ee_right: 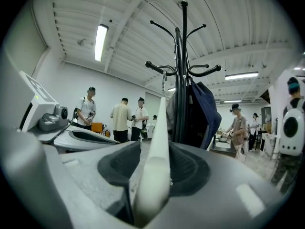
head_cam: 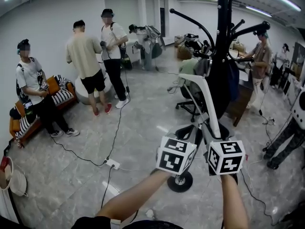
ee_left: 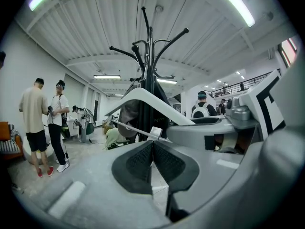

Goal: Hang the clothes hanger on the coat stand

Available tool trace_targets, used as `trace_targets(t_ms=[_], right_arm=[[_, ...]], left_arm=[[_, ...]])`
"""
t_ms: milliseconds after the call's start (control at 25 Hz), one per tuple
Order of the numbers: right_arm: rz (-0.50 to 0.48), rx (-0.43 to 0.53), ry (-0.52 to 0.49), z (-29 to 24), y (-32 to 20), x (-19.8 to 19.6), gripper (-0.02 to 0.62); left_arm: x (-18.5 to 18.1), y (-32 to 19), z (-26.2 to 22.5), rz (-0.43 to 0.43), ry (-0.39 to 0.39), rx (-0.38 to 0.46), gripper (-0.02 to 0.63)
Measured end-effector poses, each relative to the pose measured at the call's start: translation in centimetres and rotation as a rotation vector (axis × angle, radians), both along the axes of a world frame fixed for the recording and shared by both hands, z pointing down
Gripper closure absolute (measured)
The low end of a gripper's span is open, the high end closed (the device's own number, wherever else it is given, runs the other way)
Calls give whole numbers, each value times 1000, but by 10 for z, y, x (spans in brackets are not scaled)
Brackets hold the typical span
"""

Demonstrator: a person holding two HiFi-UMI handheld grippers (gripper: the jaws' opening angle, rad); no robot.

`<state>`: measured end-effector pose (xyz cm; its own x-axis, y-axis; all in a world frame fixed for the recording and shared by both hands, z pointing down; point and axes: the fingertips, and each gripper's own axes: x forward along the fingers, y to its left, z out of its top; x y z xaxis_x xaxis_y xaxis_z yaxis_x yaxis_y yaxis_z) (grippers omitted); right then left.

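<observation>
Pointing level, abreast | left fingers (ee_left: 138, 162) pinch hanger (head_cam: 210, 108) | right fingers (ee_right: 193, 168) seemingly spread round it

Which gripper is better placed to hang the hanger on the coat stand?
Probably left: the left gripper is shut on the hanger at its thin bar; the right gripper has jaws apart around the white arm, not gripping. The coat stand is ahead.

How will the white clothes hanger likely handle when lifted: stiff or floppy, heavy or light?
Probably stiff: the clothes hanger juts straight, no sag. Likely light: slim arm, thin crossbar. Its smooth surface might slip when gripped.
</observation>
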<state>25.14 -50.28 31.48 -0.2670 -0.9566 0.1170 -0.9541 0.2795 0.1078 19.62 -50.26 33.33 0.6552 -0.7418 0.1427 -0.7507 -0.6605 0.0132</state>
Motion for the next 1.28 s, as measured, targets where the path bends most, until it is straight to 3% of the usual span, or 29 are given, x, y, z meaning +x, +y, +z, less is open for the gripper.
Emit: trace_targets(t_ms=[720,1280], right_arm=[[-37,21,-71,1,60,-4,396],[42,-7,-94,13,103,-7,396]], left_arm=[[3,59,3,-47,-3,-2,600],[1,97,1,40,21,-2,600]])
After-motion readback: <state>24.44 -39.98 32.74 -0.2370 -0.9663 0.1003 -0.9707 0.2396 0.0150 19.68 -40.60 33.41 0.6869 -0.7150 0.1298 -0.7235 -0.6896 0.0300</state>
